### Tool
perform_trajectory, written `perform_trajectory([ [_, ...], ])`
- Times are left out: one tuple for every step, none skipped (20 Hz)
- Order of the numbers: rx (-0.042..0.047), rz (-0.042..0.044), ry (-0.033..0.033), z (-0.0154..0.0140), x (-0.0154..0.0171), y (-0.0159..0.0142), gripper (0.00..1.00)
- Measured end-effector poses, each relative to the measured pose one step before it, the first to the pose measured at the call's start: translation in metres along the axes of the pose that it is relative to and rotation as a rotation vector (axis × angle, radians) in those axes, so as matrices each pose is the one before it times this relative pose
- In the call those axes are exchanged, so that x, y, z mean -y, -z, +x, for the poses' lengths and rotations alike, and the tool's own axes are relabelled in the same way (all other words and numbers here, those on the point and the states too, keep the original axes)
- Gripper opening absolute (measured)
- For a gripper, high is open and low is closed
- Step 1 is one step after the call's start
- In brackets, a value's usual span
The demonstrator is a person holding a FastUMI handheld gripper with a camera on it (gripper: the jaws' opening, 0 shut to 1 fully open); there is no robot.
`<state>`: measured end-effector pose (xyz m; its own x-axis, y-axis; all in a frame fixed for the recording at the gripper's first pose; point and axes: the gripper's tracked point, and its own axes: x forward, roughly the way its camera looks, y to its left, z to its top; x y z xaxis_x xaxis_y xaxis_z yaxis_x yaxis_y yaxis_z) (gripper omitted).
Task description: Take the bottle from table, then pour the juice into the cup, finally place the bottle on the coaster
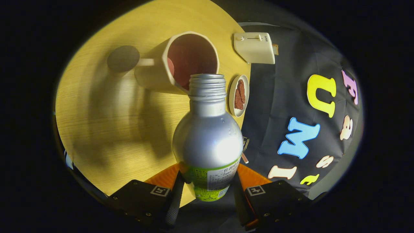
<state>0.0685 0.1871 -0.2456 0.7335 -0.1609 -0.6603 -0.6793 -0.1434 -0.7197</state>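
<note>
The jaws are clamped on the bottle (207, 136) at its labelled body. Its uncapped mouth sits at the rim of the cup (181, 61) on the tabletop (106, 119).

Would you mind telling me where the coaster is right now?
In the gripper view, the dark round coaster lies on the wooden table, just beyond the mug handle.

The claw (207, 191) grips the uncapped aluminium bottle (207, 136) on both sides. Its open neck is tilted over the cream mug (155, 76) on the table (103, 129).
</note>
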Motion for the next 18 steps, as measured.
perform_trajectory([
  [-0.00155,-0.00943,0.00372,0.00128,0.00149,0.00003,0.71],
  [-0.00296,-0.00913,0.00187,0.0005,0.00056,-0.00024,0.71],
  [-0.00233,-0.00971,0.00528,-0.00119,0.00238,0.00065,0.71],
  [0.00002,-0.01047,0.00603,-0.00002,0.00282,-0.00091,0.71],
  [-0.00267,-0.01162,0.00352,0.00006,0.00338,-0.00061,0.71],
  [-0.00168,-0.01182,0.00405,0.00172,0.00137,0.00003,0.71],
  [-0.00135,-0.01318,0.00252,-0.00027,0.00282,-0.0007,0.71],
  [-0.0016,-0.01288,0.00231,0.00031,0.00126,0.00049,0.71],
  [-0.00108,-0.0122,0.00437,0.0003,0.0027,-0.0007,0.71],
  [0.00072,-0.01259,0.00351,0.00037,0.0017,-0.00095,0.71],
  [-0.00421,-0.01493,0.00227,0.00121,0.00251,0.00084,0.71],
  [-0.00117,-0.01464,0.00638,-0.00005,0.00127,0.00082,0.71],
  [-0.00485,-0.01584,0.00283,0.00032,0.00163,0.00193,0.71],
  [-0.00175,-0.01167,0.00322,0.00083,0.00091,0.00085,0.71],
  [-0.00503,-0.01116,0.0035,-0.00027,0.00195,0.00177,0.71],
  [-0.00148,-0.00867,0.00442,-0.00012,0.00129,-0.00035,0.71],
  [-0.00342,-0.0068,-0.00025,-0.00049,-0.00005,0.00061,0.71],
  [-0.00263,-0.00826,0.001,0.00026,0.00136,-0.0002,0.71],
])
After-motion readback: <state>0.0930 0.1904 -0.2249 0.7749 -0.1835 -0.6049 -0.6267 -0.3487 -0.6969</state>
